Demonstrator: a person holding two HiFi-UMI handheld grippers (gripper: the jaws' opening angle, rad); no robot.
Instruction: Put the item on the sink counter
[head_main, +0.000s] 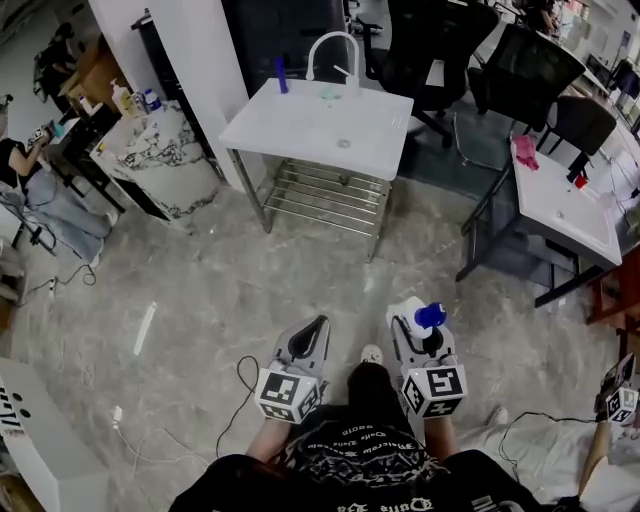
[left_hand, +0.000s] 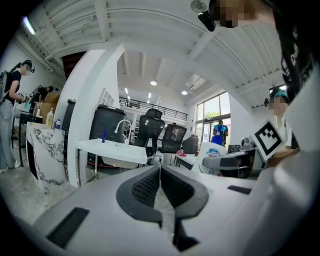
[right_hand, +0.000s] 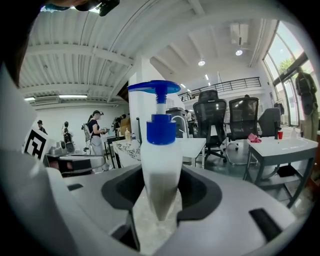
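Plainly only the pickup is done: the right gripper (head_main: 422, 335) pinches the bottle (head_main: 430, 316) in its fingers at lower right, the left gripper (head_main: 308, 335) has its fingers pressed together on nothing, and the sink tabletop (head_main: 300, 130) stands well apart at upper centre.

Bottom centre, someone is wearing a black shirt (head_main: 345, 468) with pale lettering; the grey left gripper (head_main: 316, 325) and right gripper (head_main: 420, 322) are bearing black-and-white marker cubes (head_main: 288, 393).

My left hand-held gripper (left_hand: 160, 170) and right hand-held gripper (right_hand: 161, 176) sit low in front of my body, side by side and level, both pointing forward. The left one's jaws are pressed together, nothing between them. The right one's jaws clamp an upright pump bottle (right_hand: 160, 150).
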